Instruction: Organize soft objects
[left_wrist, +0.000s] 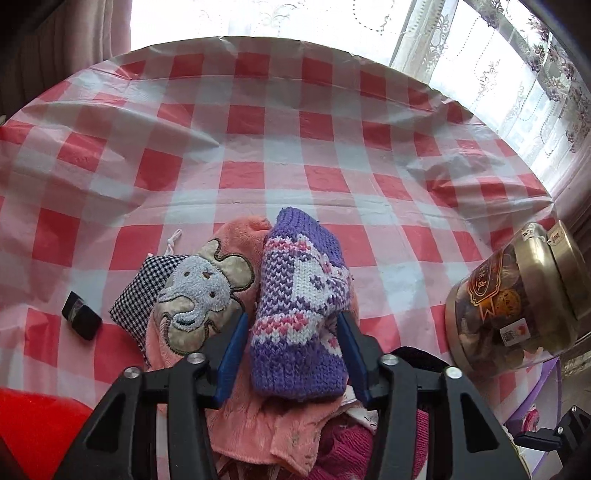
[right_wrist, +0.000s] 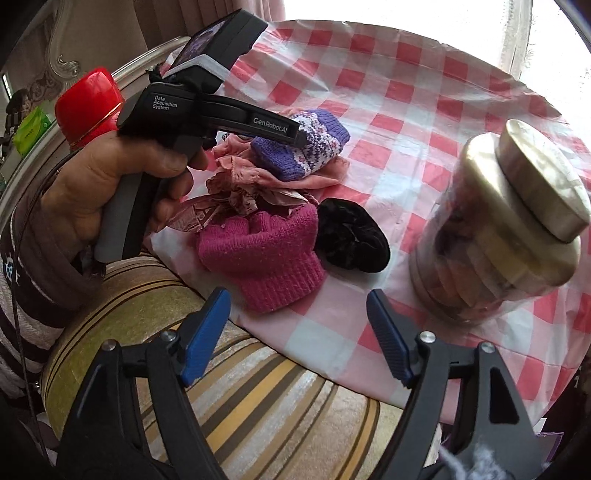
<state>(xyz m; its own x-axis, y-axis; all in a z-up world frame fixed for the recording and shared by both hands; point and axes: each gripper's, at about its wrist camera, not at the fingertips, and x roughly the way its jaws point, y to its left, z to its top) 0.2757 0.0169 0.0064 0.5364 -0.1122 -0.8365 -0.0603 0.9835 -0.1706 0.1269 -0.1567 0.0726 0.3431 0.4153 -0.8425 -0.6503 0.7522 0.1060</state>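
My left gripper is shut on a purple knitted sock with white and pink pattern, held over a pink towel with an elephant patch. In the right wrist view the same sock sits on the pink cloth pile, with the left gripper's body in a hand above it. A magenta knitted hat and a black scrunchie lie near the table's front edge. My right gripper is open and empty, just in front of the hat.
A clear jar with a gold lid stands at the right, also in the left wrist view. A small black object lies at the left. A red-capped bottle stands at the far left. A striped cushion lies below the checked tablecloth.
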